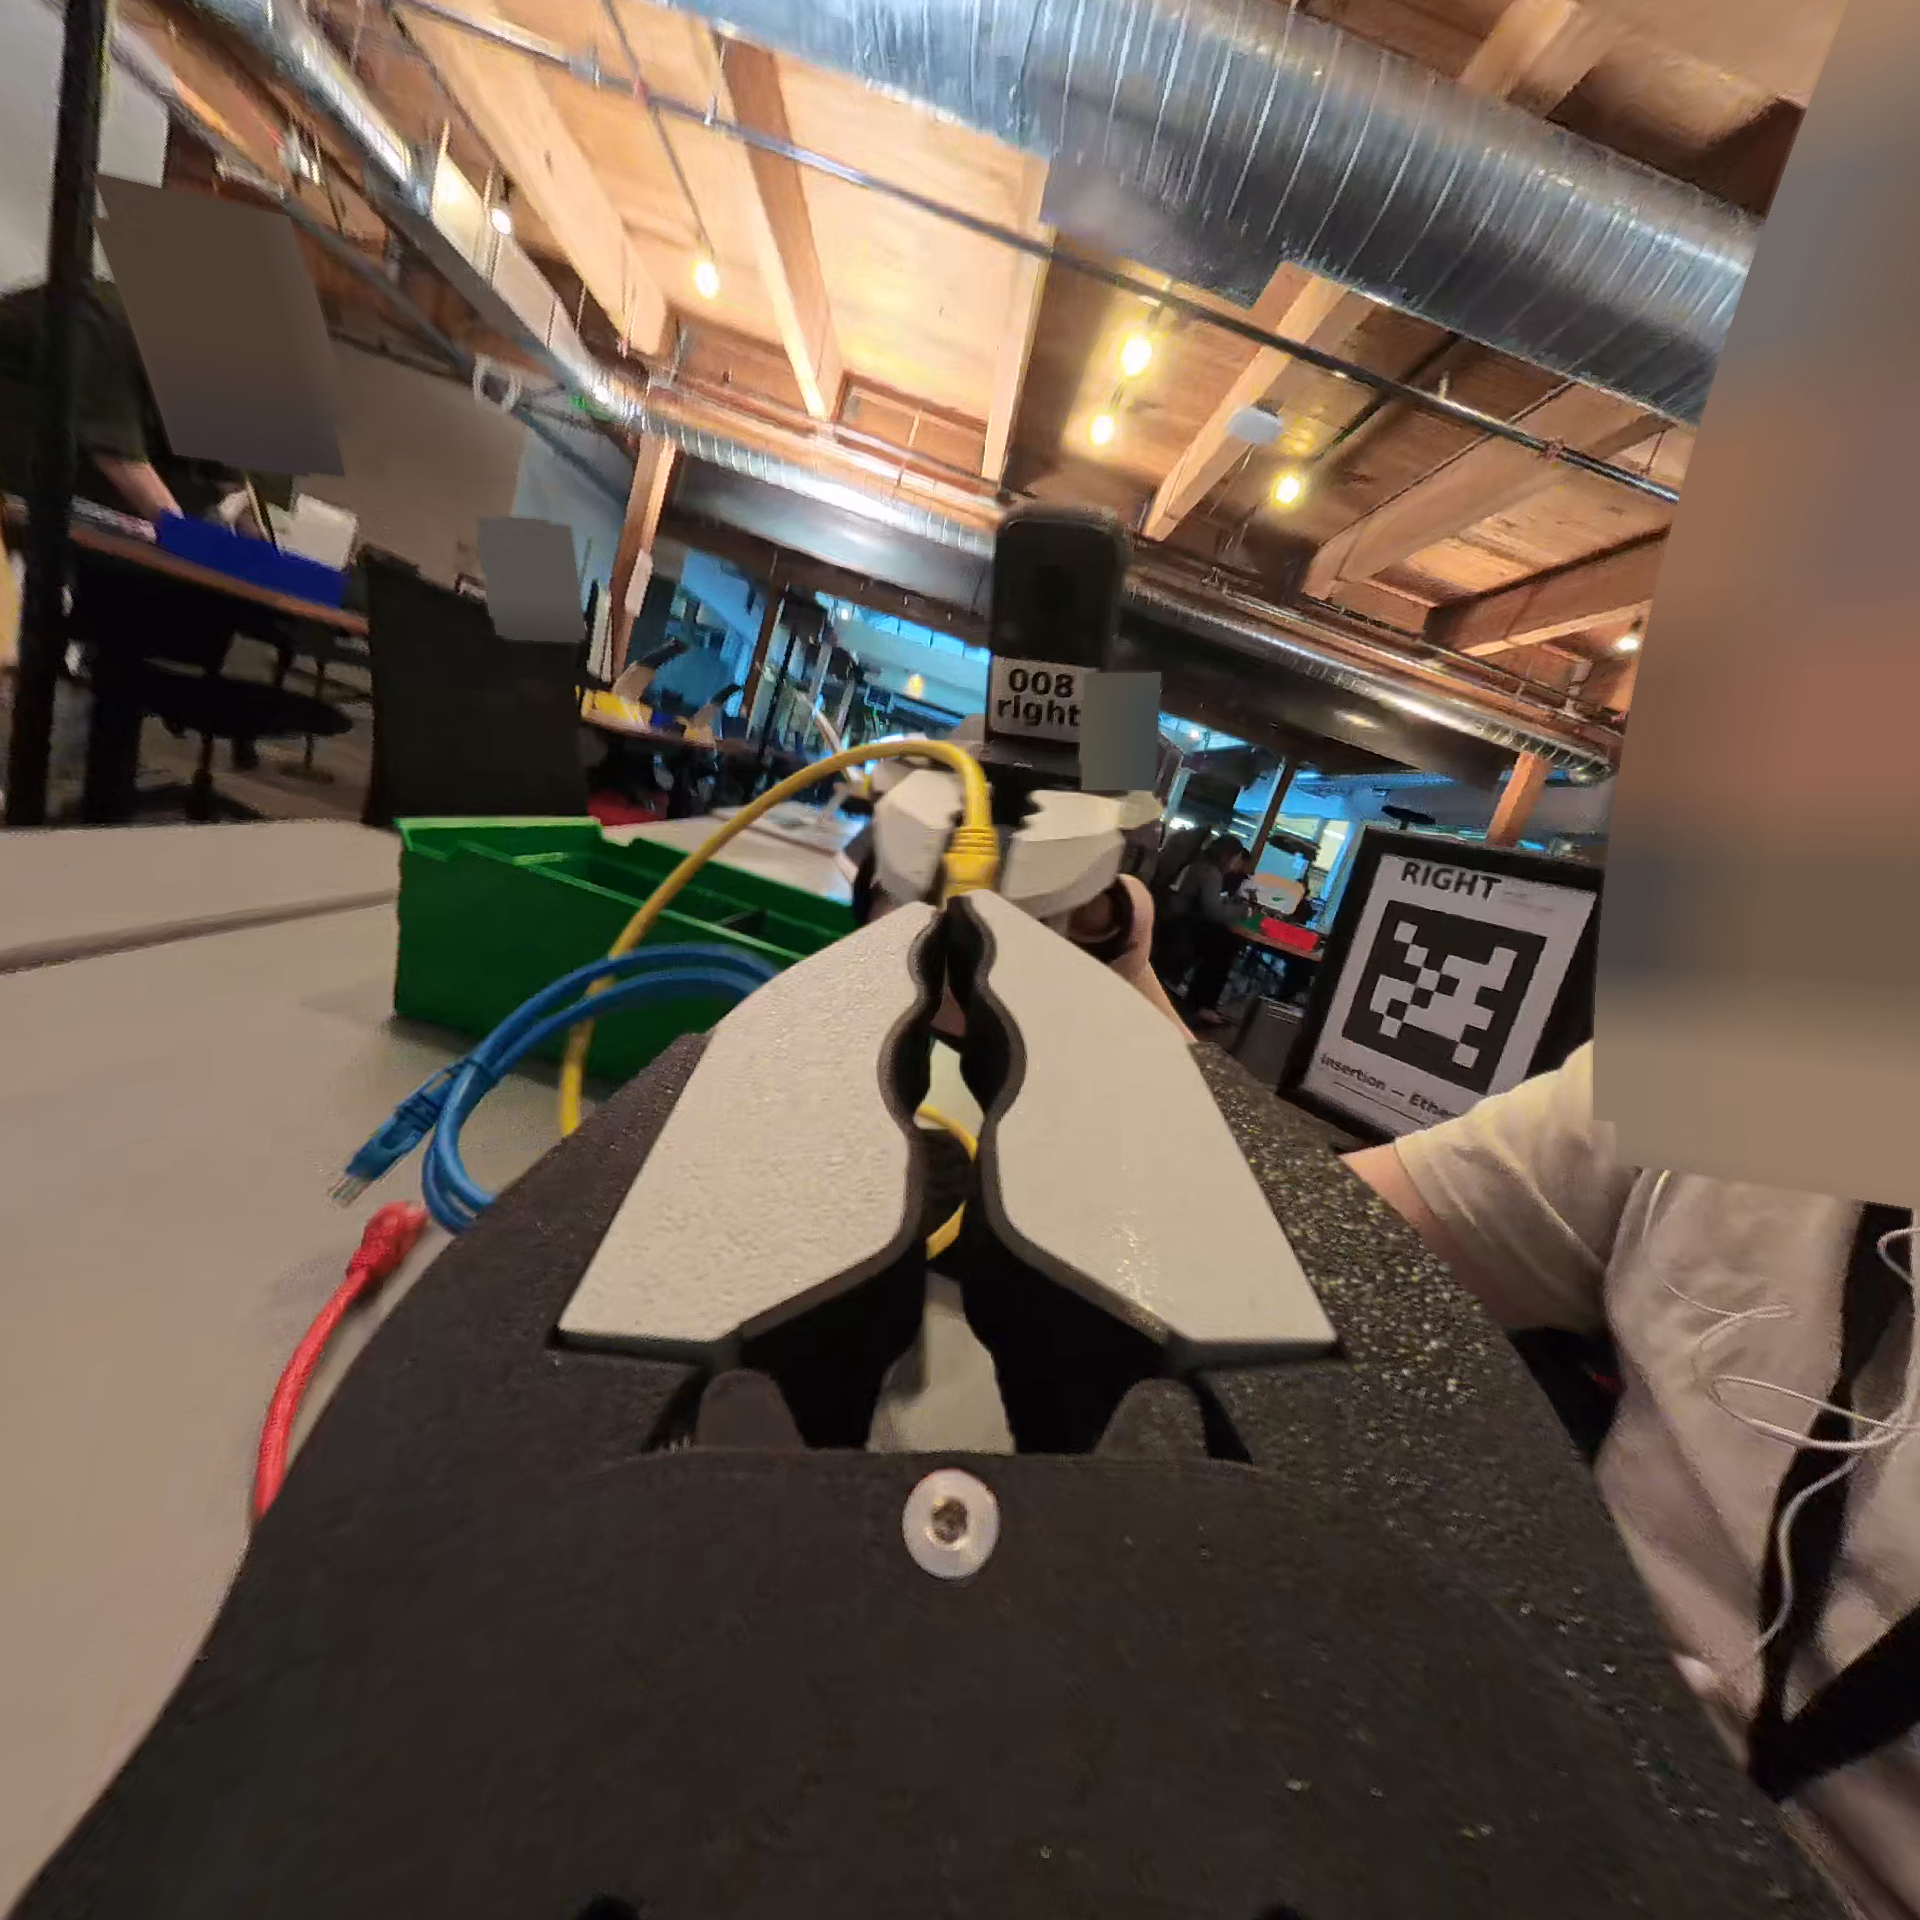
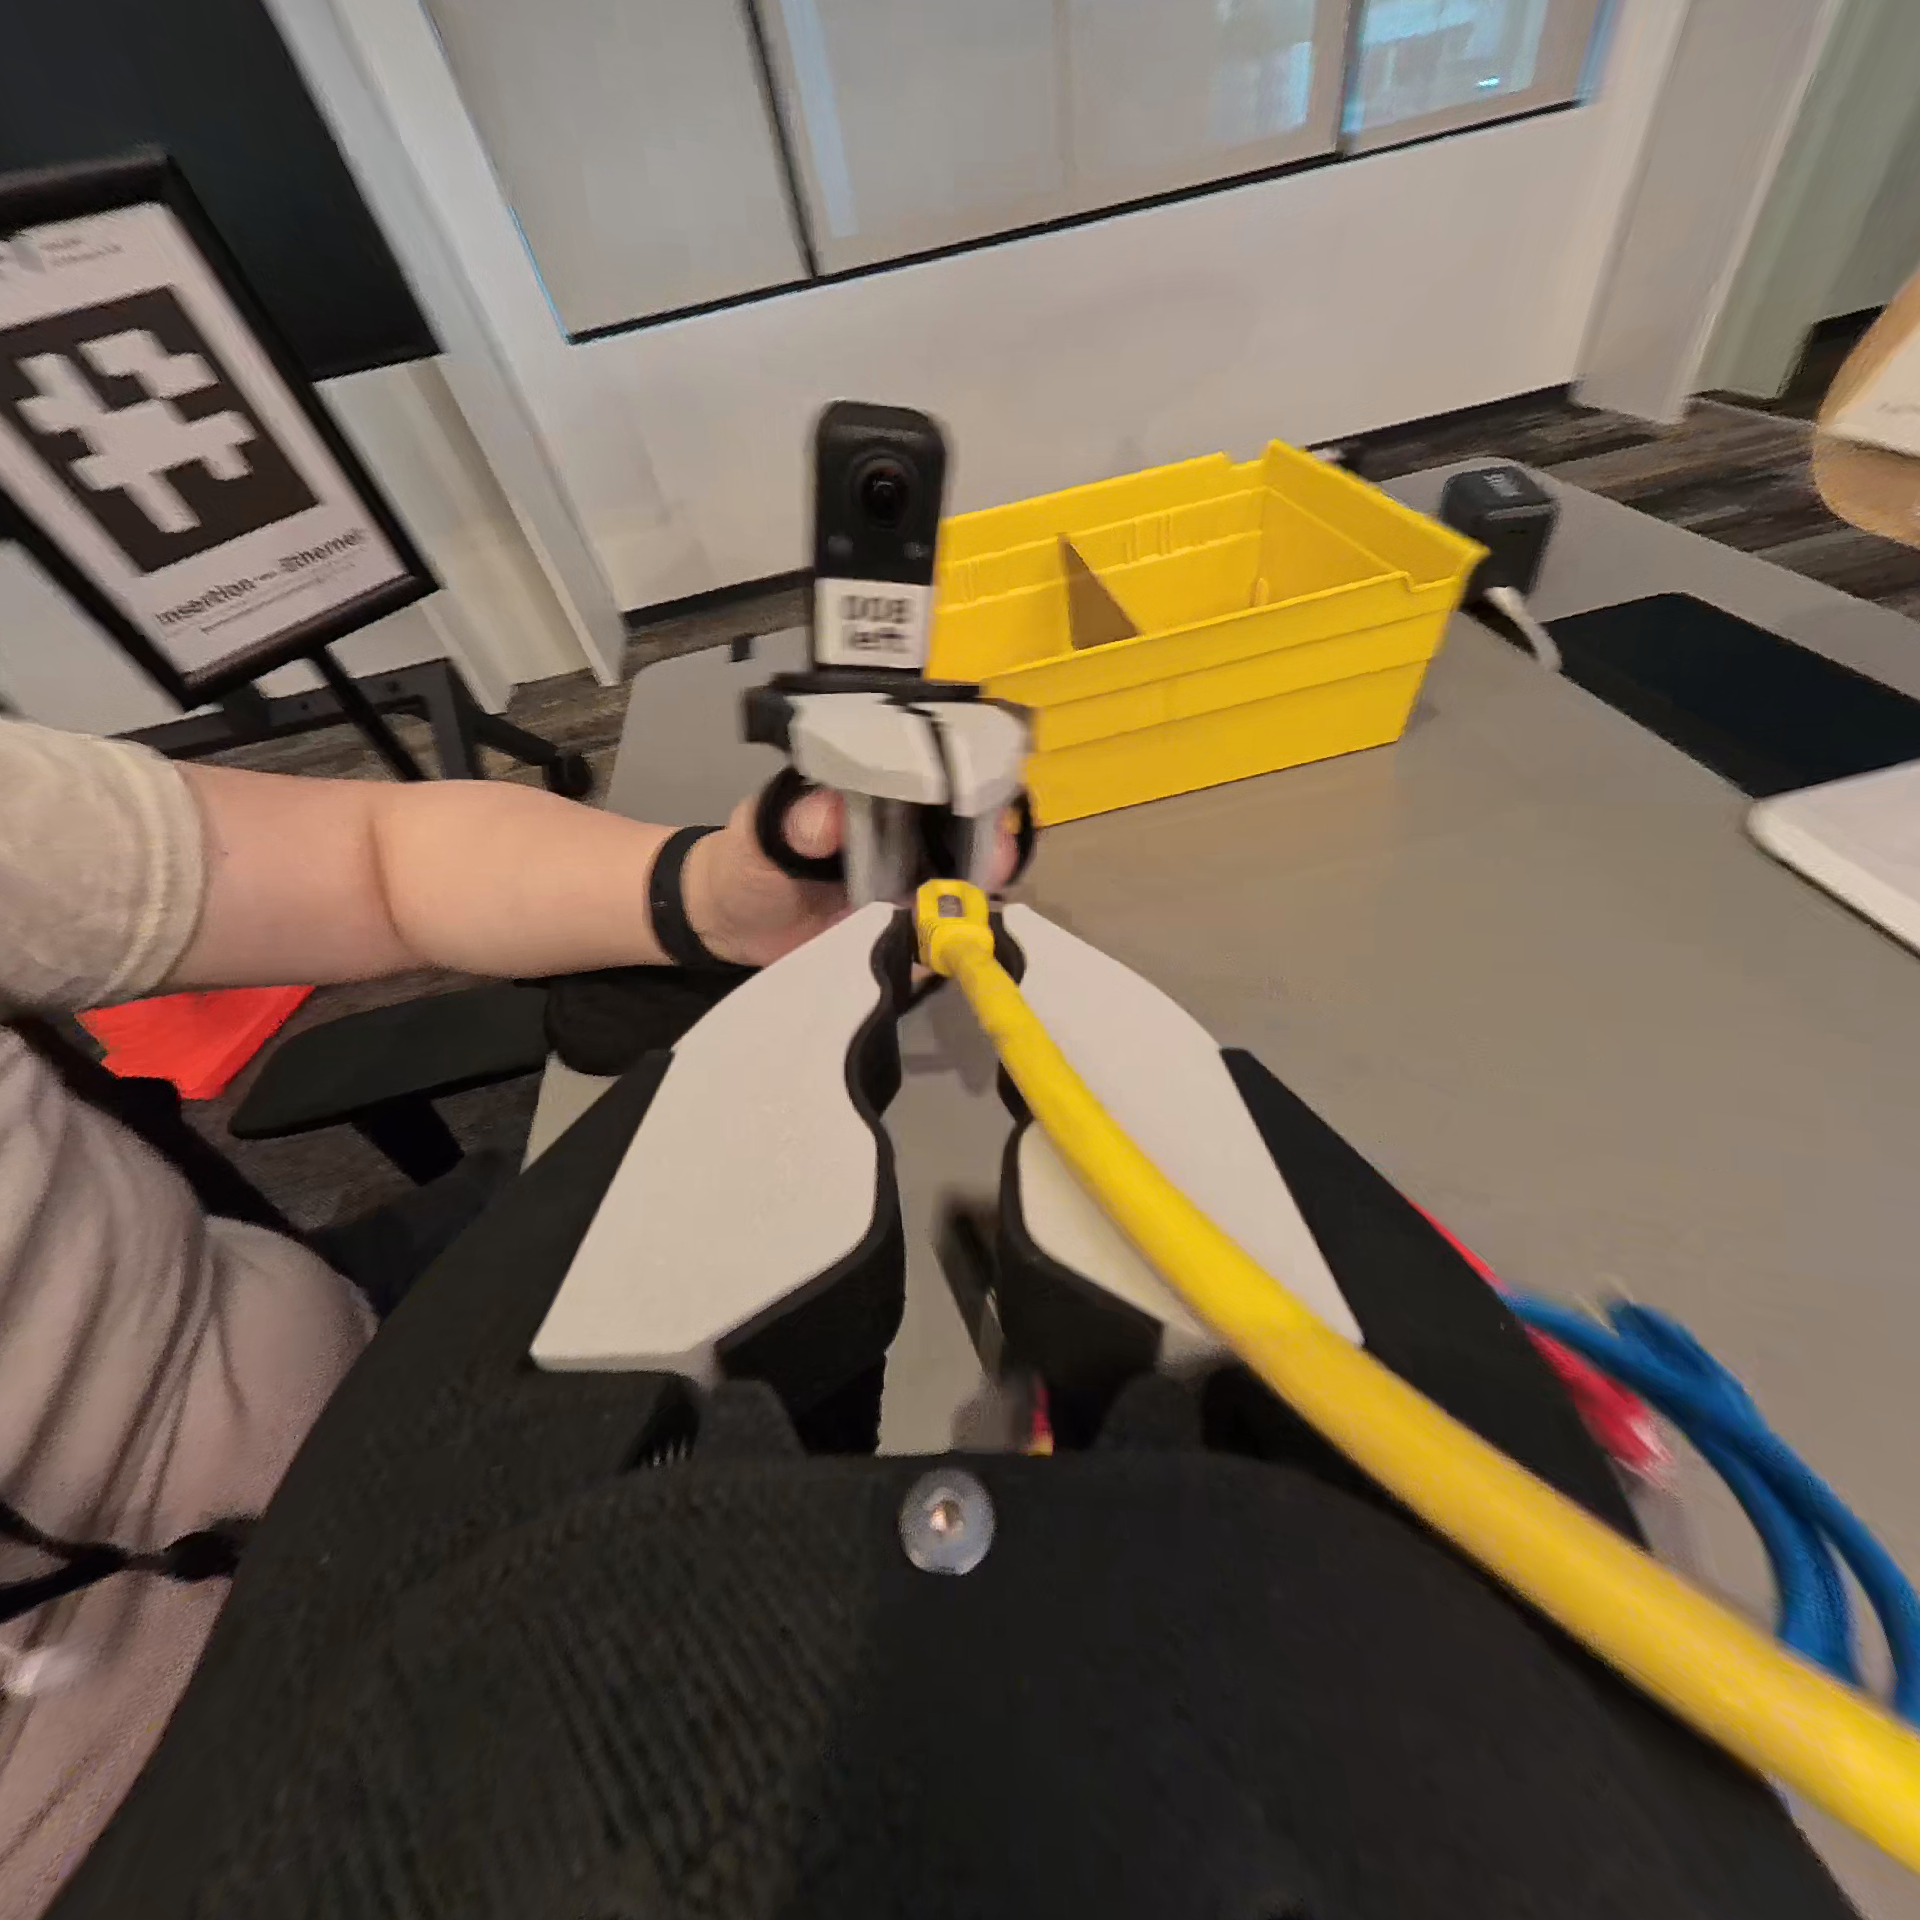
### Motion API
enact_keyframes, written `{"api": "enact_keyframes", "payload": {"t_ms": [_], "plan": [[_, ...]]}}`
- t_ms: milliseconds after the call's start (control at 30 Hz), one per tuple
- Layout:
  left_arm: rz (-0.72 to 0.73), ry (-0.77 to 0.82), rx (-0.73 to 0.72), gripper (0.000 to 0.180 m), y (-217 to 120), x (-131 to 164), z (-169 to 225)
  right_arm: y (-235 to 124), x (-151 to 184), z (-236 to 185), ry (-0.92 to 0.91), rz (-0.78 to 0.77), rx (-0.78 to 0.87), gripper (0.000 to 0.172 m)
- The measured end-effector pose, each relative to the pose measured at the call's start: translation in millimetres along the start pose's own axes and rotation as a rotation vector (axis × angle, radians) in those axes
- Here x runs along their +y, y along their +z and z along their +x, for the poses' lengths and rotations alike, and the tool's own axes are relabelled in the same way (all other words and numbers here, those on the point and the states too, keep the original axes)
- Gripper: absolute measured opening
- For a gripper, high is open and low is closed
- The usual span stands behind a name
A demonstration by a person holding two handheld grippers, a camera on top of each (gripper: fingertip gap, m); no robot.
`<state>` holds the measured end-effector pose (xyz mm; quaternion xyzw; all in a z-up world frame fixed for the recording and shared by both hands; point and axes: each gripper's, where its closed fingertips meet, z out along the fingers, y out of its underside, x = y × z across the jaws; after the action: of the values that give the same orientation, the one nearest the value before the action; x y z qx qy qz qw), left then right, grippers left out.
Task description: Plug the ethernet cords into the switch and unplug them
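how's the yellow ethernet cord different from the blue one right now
The yellow cord has its plug end held up off the table in the right hand-held gripper; the blue cord lies looped on the table, untouched. Yellow arcs through the air; blue's plug rests free. Both have colour-matched plug boots.

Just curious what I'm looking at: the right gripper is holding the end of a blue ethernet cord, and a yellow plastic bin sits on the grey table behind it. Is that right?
Not quite: the cord in the right gripper is the yellow ethernet cord, not blue, as the right wrist view shows. The blue ethernet cord lies loose beside it. The yellow plastic bin does sit on the grey table.
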<state>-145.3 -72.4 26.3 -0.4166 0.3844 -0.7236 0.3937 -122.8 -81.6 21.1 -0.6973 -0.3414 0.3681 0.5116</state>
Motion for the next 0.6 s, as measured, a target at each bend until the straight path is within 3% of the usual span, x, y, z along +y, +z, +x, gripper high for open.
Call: {"api": "enact_keyframes", "payload": {"t_ms": [33, 167, 267, 400, 433, 600], "plan": [[-0.018, -0.018, -0.015, 0.0, -1.4, 3.5, -5.6, 4.1, 3.4, -3.1, 0.011, -0.003, -0.034, 0.014], [-0.154, -0.065, -0.172, 0.0, -6.5, 32.0, -38.4, 7.1, 45.1, 34.7, 0.026, -0.161, 0.095, 0.015], [-0.258, 0.004, -0.206, 0.005, -5.5, 46.1, -40.7, -1.8, 41.1, 39.2, 0.056, -0.109, 0.112, 0.014], [-0.552, 0.239, -0.354, 0.026, -8.7, 79.8, -50.2, -9.1, 28.2, 35.9, 0.008, -0.054, 0.121, 0.015], [-0.609, 0.273, -0.384, 0.039, -9.2, 89.2, -51.4, -10.3, 28.7, 34.4, -0.013, -0.055, 0.117, 0.015], [-0.835, 0.208, -0.361, 0.089, -6.7, 140.7, -42.5, -18.6, 25.2, 23.3, -0.058, -0.019, 0.063, 0.015]]}}
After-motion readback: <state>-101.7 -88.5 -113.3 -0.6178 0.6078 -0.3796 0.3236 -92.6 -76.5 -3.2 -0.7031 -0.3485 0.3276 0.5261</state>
